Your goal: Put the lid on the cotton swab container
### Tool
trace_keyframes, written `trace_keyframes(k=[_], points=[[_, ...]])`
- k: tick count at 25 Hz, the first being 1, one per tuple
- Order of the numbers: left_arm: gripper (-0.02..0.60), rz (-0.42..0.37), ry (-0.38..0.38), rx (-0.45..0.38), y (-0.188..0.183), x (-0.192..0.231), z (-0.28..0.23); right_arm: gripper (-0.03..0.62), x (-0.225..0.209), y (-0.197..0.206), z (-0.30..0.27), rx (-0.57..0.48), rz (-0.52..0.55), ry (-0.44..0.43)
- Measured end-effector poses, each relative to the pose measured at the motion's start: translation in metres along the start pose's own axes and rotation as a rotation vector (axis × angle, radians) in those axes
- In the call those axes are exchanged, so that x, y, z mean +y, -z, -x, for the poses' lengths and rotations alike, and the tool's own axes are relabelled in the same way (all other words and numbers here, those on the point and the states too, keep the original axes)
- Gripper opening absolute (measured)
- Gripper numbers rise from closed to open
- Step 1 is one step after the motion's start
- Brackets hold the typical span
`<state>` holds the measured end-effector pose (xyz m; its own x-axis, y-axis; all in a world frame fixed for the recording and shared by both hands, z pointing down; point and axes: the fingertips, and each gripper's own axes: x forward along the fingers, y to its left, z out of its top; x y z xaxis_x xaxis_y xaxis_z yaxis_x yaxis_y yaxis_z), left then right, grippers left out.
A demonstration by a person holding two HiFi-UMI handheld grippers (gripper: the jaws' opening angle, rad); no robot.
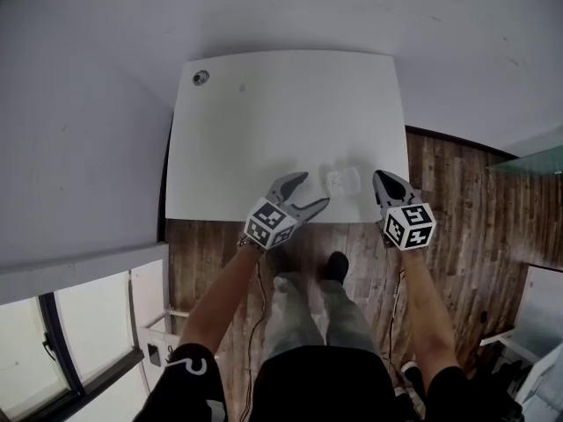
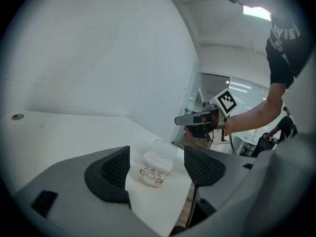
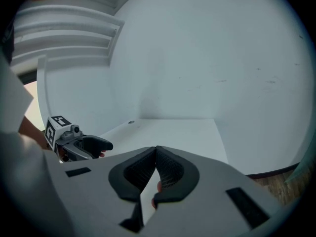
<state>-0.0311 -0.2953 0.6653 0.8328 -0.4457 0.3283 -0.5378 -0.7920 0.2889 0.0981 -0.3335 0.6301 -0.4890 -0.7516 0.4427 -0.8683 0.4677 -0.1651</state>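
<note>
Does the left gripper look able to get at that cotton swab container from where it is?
Probably yes: the left gripper has its jaws open, and the cotton swab container sits straight ahead on the white table, with nothing between.

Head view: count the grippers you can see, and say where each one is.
2. The left gripper is at the near edge of the table, left of the cotton swab container, jaws open. The right gripper is just right of the container, jaws shut. None seems hidden.
</note>
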Motion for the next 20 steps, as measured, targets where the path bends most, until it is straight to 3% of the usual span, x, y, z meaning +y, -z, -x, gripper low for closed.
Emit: trace_keyframes(k=[11, 20], points=[[0.377, -0.144, 0.132, 0.1, 0.045, 0.004, -0.047, 0.014, -0.005, 0.025, -0.024, -0.011, -0.067, -0.052], [0.38, -0.214, 0.158, 0.151, 0.064, 0.001, -0.077, 0.014, -0.016, 0.044, -0.035, 0.015, -0.068, -0.057]])
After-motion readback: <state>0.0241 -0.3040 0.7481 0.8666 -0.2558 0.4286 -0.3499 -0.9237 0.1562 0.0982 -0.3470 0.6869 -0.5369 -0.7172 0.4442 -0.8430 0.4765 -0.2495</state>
